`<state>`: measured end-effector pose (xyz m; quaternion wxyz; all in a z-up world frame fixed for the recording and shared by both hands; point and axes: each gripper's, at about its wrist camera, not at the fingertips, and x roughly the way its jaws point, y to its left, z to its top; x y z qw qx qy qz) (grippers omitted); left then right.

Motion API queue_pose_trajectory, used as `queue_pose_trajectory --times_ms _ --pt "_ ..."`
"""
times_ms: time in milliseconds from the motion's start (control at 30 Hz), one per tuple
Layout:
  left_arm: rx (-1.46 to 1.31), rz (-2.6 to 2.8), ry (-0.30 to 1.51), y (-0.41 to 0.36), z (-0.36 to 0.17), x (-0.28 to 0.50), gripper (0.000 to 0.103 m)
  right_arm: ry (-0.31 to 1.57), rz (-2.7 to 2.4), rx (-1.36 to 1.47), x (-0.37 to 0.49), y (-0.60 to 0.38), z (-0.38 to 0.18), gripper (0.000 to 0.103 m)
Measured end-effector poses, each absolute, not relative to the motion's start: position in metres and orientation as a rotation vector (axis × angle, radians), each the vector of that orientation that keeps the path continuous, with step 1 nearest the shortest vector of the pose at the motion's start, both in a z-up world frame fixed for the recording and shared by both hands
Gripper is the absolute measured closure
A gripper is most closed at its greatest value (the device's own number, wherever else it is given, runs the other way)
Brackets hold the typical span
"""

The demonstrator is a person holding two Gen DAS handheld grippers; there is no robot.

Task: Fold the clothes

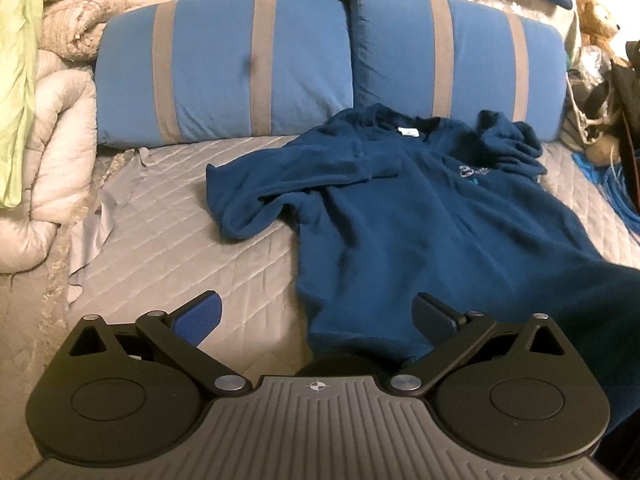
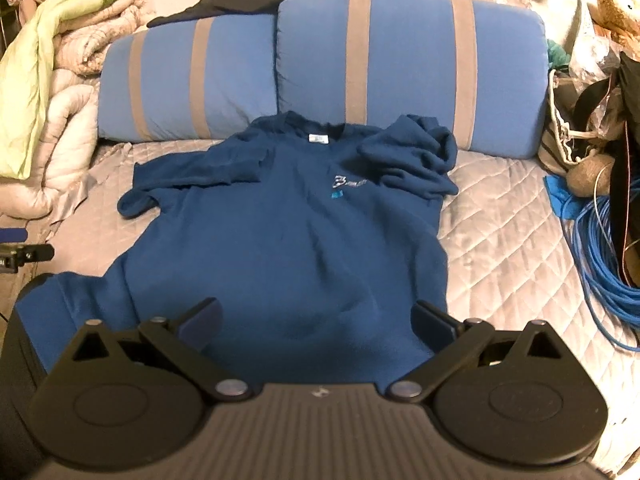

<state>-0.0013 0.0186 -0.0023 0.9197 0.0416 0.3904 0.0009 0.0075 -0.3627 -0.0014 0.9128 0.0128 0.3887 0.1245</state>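
Note:
A dark blue T-shirt (image 1: pixel 420 216) lies face up on the grey quilted bed (image 1: pixel 172 240), collar toward the pillows, both sleeves rumpled. My left gripper (image 1: pixel 318 316) stands open over the shirt's lower left hem corner, one pad over the quilt, the other over the fabric. In the right wrist view the same T-shirt (image 2: pixel 288 240) fills the middle, a small logo on its chest. My right gripper (image 2: pixel 316 320) is open above the bottom hem, nothing between its fingers. A bit of the left gripper (image 2: pixel 20 256) shows at the left edge.
Two blue pillows with grey stripes (image 2: pixel 400 60) line the head of the bed. Piled quilts and a light green cloth (image 1: pixel 48 60) sit at the left. A coil of blue cable (image 2: pixel 600 248), bags and a stuffed bear (image 2: pixel 612 4) crowd the right side.

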Motion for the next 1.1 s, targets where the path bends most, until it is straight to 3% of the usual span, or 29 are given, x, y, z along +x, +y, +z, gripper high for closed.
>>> queue_pose_trajectory --times_ms 400,800,1100 --pt "0.064 -0.097 0.776 0.08 0.033 -0.012 0.0 0.742 0.394 0.02 0.004 -0.426 0.041 0.0" --pt "0.052 0.012 0.505 0.129 0.13 -0.049 0.0 0.548 0.239 0.01 -0.014 -0.518 0.134 0.0" --pt "-0.118 0.032 0.332 0.146 0.179 -0.052 0.0 0.38 0.082 0.237 -0.012 -0.599 0.194 0.0"
